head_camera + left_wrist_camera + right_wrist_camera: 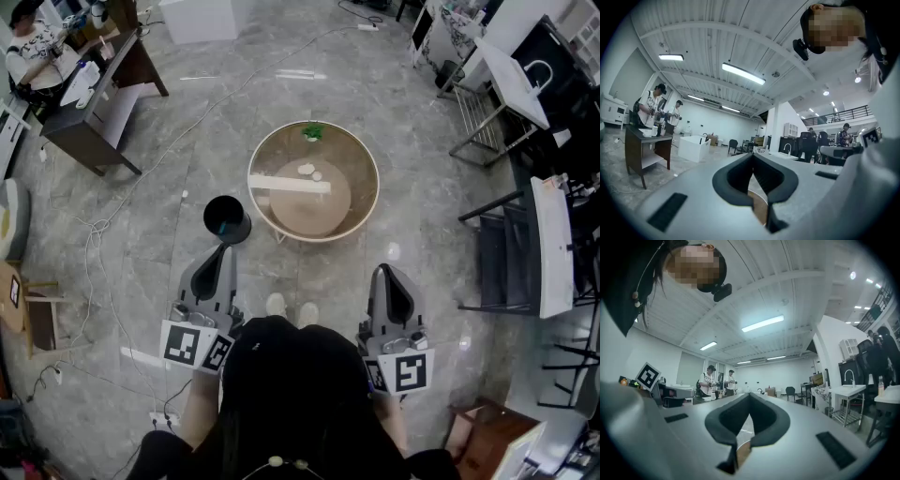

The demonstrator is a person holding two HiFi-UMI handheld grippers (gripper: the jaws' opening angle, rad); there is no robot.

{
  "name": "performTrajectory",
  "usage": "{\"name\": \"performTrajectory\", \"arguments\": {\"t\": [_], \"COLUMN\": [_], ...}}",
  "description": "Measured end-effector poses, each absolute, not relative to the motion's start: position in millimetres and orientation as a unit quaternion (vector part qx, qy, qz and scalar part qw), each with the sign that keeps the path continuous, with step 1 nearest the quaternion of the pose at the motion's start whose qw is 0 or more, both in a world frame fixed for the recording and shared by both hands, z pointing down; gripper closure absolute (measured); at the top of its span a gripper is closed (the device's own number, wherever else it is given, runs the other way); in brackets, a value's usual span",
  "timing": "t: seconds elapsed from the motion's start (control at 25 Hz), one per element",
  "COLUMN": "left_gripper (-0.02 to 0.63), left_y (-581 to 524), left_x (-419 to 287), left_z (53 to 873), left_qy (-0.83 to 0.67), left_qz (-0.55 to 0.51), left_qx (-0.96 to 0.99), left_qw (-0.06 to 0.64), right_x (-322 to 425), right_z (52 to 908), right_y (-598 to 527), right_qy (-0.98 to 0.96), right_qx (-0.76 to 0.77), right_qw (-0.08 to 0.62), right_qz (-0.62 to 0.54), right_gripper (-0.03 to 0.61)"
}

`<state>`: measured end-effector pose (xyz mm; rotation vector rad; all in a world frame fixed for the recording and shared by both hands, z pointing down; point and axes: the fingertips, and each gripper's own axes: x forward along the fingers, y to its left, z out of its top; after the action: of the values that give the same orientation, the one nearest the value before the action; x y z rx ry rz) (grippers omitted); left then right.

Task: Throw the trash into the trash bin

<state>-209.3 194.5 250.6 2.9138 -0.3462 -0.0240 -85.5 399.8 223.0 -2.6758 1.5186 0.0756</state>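
Observation:
A round glass-topped table stands ahead of me on the grey floor. On it lie two small white crumpled bits of trash, a pale strip and a small green plant. The black trash bin stands on the floor at the table's left side. My left gripper is held level just short of the bin, its jaws together and empty. At the right, my right gripper also points level towards the table, shut with nothing in it.
A dark desk with a seated person is at the far left. Metal racks and dark chairs line the right side. Cables trail over the floor at the left. A wooden box sits at the lower right.

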Motion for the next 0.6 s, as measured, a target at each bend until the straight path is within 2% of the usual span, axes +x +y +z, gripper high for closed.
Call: {"name": "performTrajectory", "arguments": {"t": [0.24, 0.6], "left_gripper": [0.611, 0.611], "left_y": [187.7, 173.7], "left_x": [-208.4, -210.5], "left_z": [252.4, 253.6], "left_qy": [-0.116, -0.111], "left_qz": [-0.008, -0.018], "left_qx": [0.988, 0.988], "left_qw": [0.106, 0.109], "right_x": [-85.7, -94.0], "right_z": [228.2, 232.6], "right_y": [394.7, 375.6], "right_qy": [0.494, 0.512], "right_qx": [-0.869, -0.859], "right_qw": [0.012, 0.018], "right_qz": [0.020, 0.010], "right_gripper": [0.577, 0.575]}}
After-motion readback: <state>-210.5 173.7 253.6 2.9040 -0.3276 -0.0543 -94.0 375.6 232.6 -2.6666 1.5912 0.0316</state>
